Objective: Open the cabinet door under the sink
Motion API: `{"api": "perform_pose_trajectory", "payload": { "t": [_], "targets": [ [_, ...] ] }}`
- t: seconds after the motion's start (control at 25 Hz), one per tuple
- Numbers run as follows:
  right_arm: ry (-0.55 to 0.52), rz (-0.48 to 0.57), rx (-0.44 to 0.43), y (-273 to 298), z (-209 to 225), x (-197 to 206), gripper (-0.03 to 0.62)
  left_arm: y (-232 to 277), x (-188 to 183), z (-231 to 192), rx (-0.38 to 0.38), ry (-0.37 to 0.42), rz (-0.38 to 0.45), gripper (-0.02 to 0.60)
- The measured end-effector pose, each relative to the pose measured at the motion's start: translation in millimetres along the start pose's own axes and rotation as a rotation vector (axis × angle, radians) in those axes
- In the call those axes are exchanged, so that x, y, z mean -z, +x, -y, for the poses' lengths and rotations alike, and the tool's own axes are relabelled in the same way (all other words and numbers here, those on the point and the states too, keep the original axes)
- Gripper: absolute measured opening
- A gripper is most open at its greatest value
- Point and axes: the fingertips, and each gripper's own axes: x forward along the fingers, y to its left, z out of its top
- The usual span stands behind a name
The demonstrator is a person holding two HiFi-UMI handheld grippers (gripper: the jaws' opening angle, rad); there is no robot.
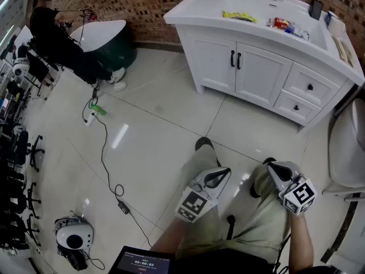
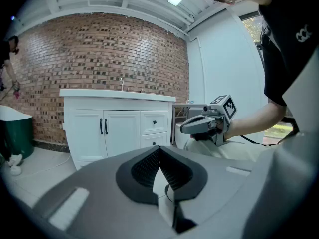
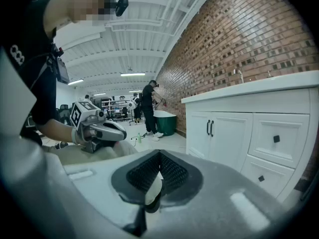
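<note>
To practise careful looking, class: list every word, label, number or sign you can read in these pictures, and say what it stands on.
Nothing reads clearly.
Tablet: a line of digits on its screen, too small to read.
Shirt: white print, cut off at the picture's edge, unreadable.
Packets on the sink top: print too small to read.
Marker cubes: black-and-white square patterns only, no words.

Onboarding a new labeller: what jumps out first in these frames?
A white vanity cabinet stands against the brick wall, top right in the head view, both doors shut. Nearer, the left gripper and right gripper sit over the person's knees, shut, holding nothing. Top left, another person works at a green tub.
</note>
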Motion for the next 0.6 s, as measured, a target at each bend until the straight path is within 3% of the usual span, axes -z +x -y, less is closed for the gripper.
{"api": "perform_pose_trajectory", "payload": {
  "t": [0.6],
  "targets": [
    [-0.020, -0.117, -0.134, 111.3, -0.7, -1.0, -0.008, 4.1, -23.7, -74.1, -0.036, -0.074, 0.110, 0.017]
  ]
}}
